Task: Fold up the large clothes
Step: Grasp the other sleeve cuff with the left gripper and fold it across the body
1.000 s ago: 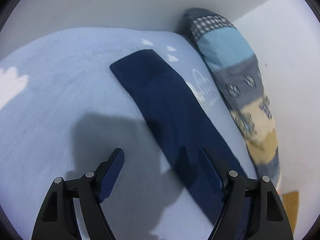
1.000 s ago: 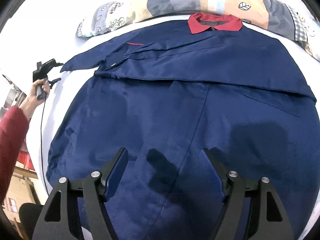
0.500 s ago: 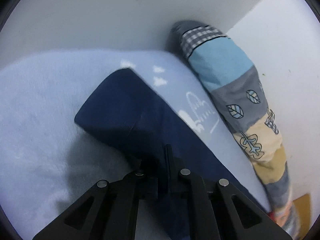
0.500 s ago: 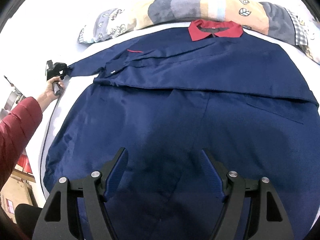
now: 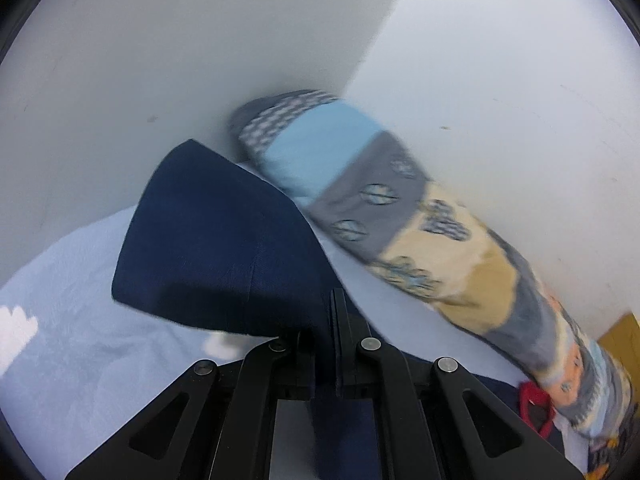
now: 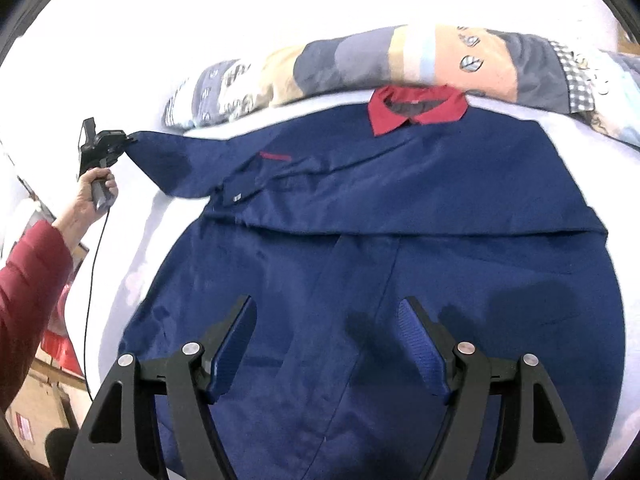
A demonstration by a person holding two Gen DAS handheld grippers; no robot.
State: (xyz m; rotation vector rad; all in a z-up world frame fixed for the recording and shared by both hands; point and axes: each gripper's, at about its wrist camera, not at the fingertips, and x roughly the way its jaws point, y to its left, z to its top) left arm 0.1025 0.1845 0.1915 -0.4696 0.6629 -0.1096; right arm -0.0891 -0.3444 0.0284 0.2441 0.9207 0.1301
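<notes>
A large navy coverall (image 6: 400,248) with a red collar (image 6: 418,106) lies spread flat on a pale blue bed. Its left sleeve (image 5: 216,248) is raised off the sheet, with my left gripper (image 5: 326,320) shut on the cuff end. In the right wrist view that same gripper (image 6: 102,148) is held by a hand in a red sleeve, pulling the sleeve (image 6: 176,164) up and outward to the left. My right gripper (image 6: 330,340) hovers open above the lower middle of the garment, nothing between its fingers.
A long patchwork bolster pillow (image 6: 400,64) lies along the wall behind the collar, also the pillow (image 5: 400,232) in the left wrist view. White walls meet in a corner behind it. The pale blue sheet (image 5: 80,340) shows left of the sleeve. Cardboard boxes (image 6: 44,392) stand beside the bed.
My left gripper went from open above the sleeve to shut on its cuff, then lifted the sleeve off the sheet. The right gripper stayed open over the garment.
</notes>
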